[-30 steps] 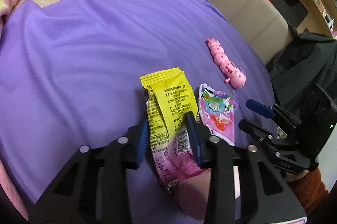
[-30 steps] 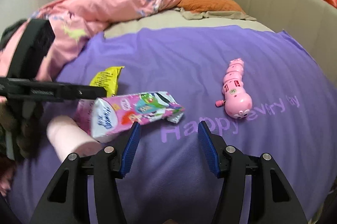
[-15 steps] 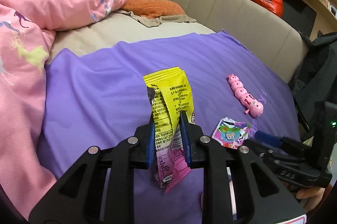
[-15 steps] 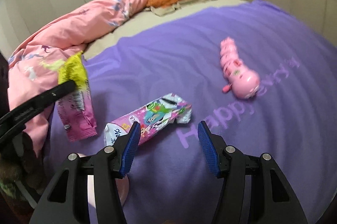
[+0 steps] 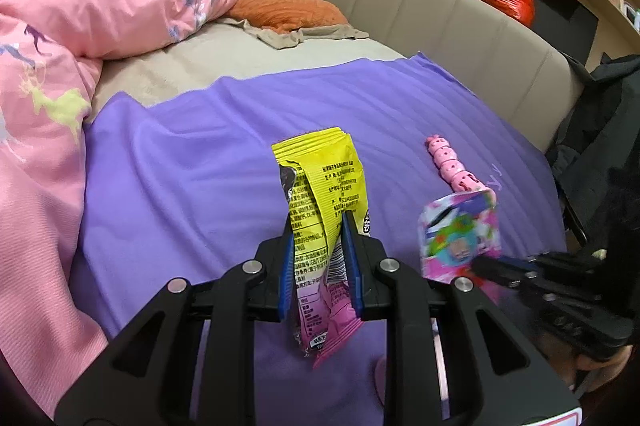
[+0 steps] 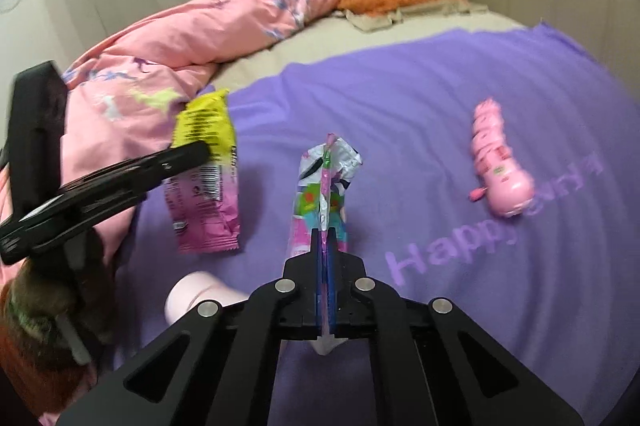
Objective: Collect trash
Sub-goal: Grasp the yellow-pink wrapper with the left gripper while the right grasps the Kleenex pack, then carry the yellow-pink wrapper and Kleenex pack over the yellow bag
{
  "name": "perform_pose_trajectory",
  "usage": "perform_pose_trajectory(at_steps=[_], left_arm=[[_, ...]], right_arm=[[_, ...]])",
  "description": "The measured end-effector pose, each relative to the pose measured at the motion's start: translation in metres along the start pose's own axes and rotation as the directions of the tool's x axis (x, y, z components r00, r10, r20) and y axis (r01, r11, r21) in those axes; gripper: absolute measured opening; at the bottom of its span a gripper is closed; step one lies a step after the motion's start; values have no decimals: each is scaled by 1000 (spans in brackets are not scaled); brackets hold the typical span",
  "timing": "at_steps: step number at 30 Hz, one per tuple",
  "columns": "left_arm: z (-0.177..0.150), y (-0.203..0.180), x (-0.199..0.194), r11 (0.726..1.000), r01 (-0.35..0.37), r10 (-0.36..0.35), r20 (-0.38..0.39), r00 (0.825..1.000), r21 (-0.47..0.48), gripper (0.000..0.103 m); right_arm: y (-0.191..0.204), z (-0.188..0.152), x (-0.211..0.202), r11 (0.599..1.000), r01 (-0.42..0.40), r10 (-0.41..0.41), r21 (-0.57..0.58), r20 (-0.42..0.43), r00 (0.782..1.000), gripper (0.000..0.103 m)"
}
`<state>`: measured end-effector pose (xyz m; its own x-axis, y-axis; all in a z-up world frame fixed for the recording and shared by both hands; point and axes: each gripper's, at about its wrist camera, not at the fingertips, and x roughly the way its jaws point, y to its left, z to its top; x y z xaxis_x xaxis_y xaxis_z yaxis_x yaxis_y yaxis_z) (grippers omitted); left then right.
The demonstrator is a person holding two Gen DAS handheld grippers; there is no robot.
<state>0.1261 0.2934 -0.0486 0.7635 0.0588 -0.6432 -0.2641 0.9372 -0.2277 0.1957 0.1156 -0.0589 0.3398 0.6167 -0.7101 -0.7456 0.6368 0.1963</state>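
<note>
A yellow and pink snack wrapper (image 5: 325,194) hangs above the purple blanket (image 5: 180,178), pinched in my left gripper (image 5: 318,226), which is shut on it. The same wrapper (image 6: 208,162) shows at the left of the right wrist view under the left gripper's fingers (image 6: 176,158). My right gripper (image 6: 323,238) is shut flat on a pink cartoon-print wrapper (image 6: 324,194), which stands edge-on and lifted off the blanket. In the left wrist view that wrapper (image 5: 460,234) shows at the right, held by the right gripper (image 5: 492,266).
A pink caterpillar toy (image 6: 496,162) lies on the blanket to the right. A pink cylinder (image 6: 192,300) rests near the front. A pink duvet (image 5: 40,106) is heaped at the left, an orange pillow (image 5: 280,10) and a beige headboard (image 5: 440,22) behind. Dark clothing (image 5: 592,130) hangs at the right.
My right gripper went from open to shut on the cartoon-print wrapper and raised it off the blanket. My left gripper tightened on the yellow wrapper, lifted it and tilted up.
</note>
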Motion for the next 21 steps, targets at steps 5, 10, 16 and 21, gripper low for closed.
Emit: perform_pose_trajectory(at_steps=[5, 10, 16, 21], left_arm=[[1, -21, -27, 999, -11, 10, 31, 999, 34, 21], [5, -64, -58, 994, -11, 5, 63, 998, 106, 21], [5, -148, -100, 969, 17, -51, 133, 990, 245, 21], [2, -222, -124, 939, 88, -144, 147, 979, 332, 21]], right_arm=[[-17, -3, -69, 999, 48, -49, 14, 91, 995, 4], [-40, -14, -134, 995, 93, -99, 41, 165, 981, 4], [-66, -43, -213, 986, 153, -166, 69, 248, 955, 4], [-91, -70, -278, 973, 206, -229, 105, 315, 921, 4]])
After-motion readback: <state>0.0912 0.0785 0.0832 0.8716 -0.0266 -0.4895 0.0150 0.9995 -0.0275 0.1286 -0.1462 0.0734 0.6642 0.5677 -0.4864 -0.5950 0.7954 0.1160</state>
